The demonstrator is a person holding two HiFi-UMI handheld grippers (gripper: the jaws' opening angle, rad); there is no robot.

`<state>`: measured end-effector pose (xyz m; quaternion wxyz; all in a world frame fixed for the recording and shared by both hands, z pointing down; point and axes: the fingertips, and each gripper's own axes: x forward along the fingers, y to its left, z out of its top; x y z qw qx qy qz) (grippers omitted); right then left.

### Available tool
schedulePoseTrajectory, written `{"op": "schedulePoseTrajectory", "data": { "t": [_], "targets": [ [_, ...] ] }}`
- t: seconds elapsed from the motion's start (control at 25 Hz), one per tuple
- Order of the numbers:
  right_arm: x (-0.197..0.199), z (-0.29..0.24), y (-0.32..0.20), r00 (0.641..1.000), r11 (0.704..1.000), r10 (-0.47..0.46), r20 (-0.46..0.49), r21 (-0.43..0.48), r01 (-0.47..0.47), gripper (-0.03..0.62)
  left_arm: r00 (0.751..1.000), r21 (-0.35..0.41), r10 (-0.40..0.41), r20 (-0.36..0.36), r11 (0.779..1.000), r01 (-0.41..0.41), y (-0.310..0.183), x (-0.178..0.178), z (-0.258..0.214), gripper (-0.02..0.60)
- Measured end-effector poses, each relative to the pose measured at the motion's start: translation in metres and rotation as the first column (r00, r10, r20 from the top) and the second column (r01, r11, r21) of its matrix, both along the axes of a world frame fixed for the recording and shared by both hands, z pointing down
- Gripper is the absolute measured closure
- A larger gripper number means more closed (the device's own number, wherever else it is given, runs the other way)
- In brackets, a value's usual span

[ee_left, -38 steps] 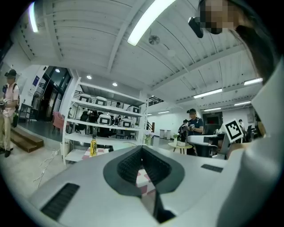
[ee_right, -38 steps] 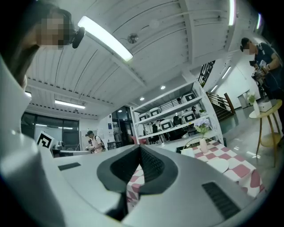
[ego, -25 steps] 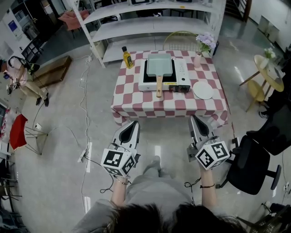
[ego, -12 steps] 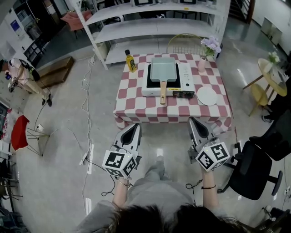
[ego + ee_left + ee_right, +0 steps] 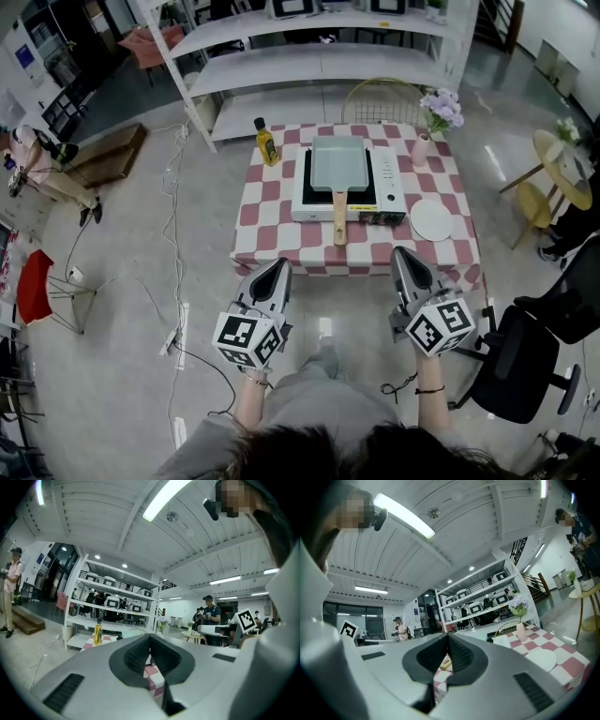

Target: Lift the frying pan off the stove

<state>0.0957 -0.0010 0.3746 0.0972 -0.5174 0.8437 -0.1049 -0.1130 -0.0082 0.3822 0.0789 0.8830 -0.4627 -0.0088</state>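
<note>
Closer to the checkered table is where the left gripper and the right gripper are now carried, each with jaws pressed together on nothing. The frying pan is left on the stove, well apart from both, so the lift is not yet begun.

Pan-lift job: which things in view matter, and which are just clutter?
Job:
- frying pan
- stove beneath it
- left gripper and right gripper, jaws together, empty

Lying about:
- oil bottle
- flower vase
- white plate
</note>
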Motion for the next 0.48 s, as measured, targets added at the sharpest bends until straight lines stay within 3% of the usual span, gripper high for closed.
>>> {"op": "schedulePoseTrajectory", "data": {
  "t": [0.48],
  "targets": [
    [-0.001,0.000,-0.057,1.000,1.000,0.024,0.007,-0.014,-0.024,0.572,0.999,-0.004,0.029,-0.025,1.000,-0.029,-0.061,0.000,-0.001,0.555]
  ]
}}
